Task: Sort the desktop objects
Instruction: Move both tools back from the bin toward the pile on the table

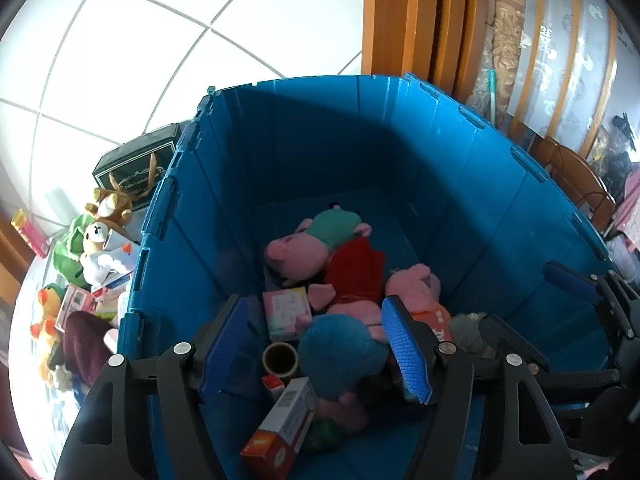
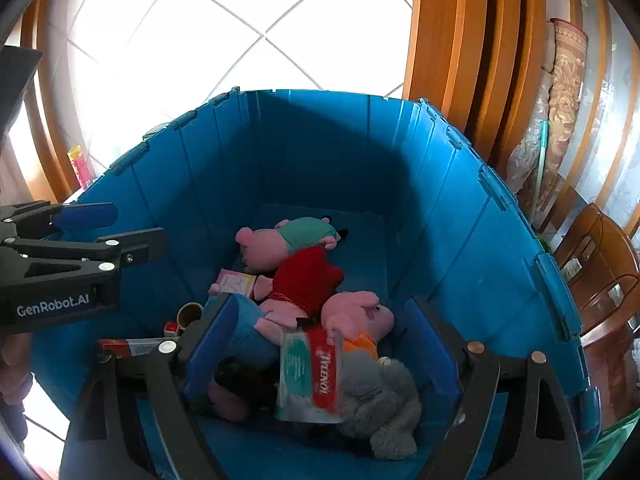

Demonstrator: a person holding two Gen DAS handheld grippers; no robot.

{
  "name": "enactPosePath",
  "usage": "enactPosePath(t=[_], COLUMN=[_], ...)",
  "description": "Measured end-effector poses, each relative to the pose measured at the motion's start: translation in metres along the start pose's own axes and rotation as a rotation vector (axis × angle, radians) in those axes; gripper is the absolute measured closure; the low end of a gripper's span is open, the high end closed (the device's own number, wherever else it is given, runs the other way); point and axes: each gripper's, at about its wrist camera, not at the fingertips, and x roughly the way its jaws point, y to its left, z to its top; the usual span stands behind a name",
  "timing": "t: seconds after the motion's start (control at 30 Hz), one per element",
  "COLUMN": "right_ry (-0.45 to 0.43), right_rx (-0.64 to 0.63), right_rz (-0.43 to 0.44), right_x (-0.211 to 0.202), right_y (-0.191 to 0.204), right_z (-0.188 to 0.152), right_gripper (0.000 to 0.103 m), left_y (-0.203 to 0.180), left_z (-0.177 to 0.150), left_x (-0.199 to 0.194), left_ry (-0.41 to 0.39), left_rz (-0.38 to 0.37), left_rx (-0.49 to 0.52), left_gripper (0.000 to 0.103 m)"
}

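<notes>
A deep blue crate [image 1: 224, 216] [image 2: 460, 216] holds the sorted things. Inside lie a pig plush in green [image 1: 332, 228] [image 2: 304, 232], one in a red dress [image 1: 354, 276] [image 2: 306, 280], one in blue [image 1: 340, 352] and one in orange [image 2: 356, 316]. A red and green Tylenol box [image 2: 312, 372] rests on a grey plush [image 2: 380, 404]. A tape roll [image 1: 280, 360], a pink box [image 1: 286, 312] and an orange-ended box [image 1: 280, 428] lie near the front. My left gripper [image 1: 316, 348] [image 2: 116, 228] and right gripper [image 2: 320, 344] [image 1: 532, 304] hang open over the crate, holding nothing.
Left of the crate, on a patterned tabletop, lie several plush toys [image 1: 100, 240], a yellow duck [image 1: 46, 312], small boxes [image 1: 76, 300] and a black gift bag [image 1: 136, 168]. Wooden furniture [image 2: 452, 40] and a chair [image 2: 600, 272] stand behind and right. White floor tiles [image 1: 160, 40] lie beyond.
</notes>
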Motion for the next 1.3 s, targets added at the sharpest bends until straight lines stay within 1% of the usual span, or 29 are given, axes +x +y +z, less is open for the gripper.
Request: enactPosePath(t=[0.17,0.23,0.3,0.4,0.47,0.53,0.63,0.73,0.93,1.07,1.17,1.3], right_ry=[-0.003,-0.005,-0.01,-0.021,-0.029,-0.04,-0.05,-0.062,-0.098,-0.112,-0.125,-0.14], right_rx=[0.007,0.01,0.014,0.016,0.013,0.009,0.0,-0.016,-0.044,-0.069,-0.091,-0.114], right_rz=[-0.004,-0.005,-0.009,-0.009,-0.01,-0.005,0.004,0.028,0.094,0.12,0.132,0.15], right_x=[-0.001,-0.002,-0.004,-0.01,-0.015,-0.02,-0.026,-0.032,-0.045,-0.053,-0.058,-0.063], right_y=[-0.001,-0.002,-0.002,-0.002,-0.002,0.001,0.009,0.021,0.061,0.1,0.14,0.2], right_z=[0.0,0.0,0.0,0.0,0.001,0.003,0.005,0.007,0.012,0.017,0.022,0.028], right_gripper=[0.017,0.013,0.001,0.001,0.001,0.001,0.0,0.0,0.0,0.0,0.0,0.0], left_y=[0.0,0.0,0.001,0.004,0.009,0.015,0.03,0.048,0.105,0.151,0.196,0.272], left_z=[0.0,-0.001,-0.003,-0.007,-0.009,-0.01,-0.015,-0.023,-0.048,-0.067,-0.084,-0.117], left_x=[-0.001,-0.003,-0.006,-0.014,-0.025,-0.038,-0.066,-0.083,-0.107,-0.123,-0.135,-0.153], left_ry=[-0.006,-0.01,-0.015,-0.027,-0.048,-0.076,-0.136,-0.162,-0.167,-0.173,-0.174,-0.169], left_rz=[0.01,0.023,0.029,0.037,0.046,0.057,0.088,0.118,0.199,0.223,0.25,0.292], left_rx=[-0.004,-0.002,-0.004,-0.014,-0.022,-0.028,-0.047,-0.079,-0.157,-0.206,-0.239,-0.285], left_gripper=[0.033,0.031,0.03,0.029,0.029,0.022,0.021,0.02,0.02,0.02,0.02,0.02])
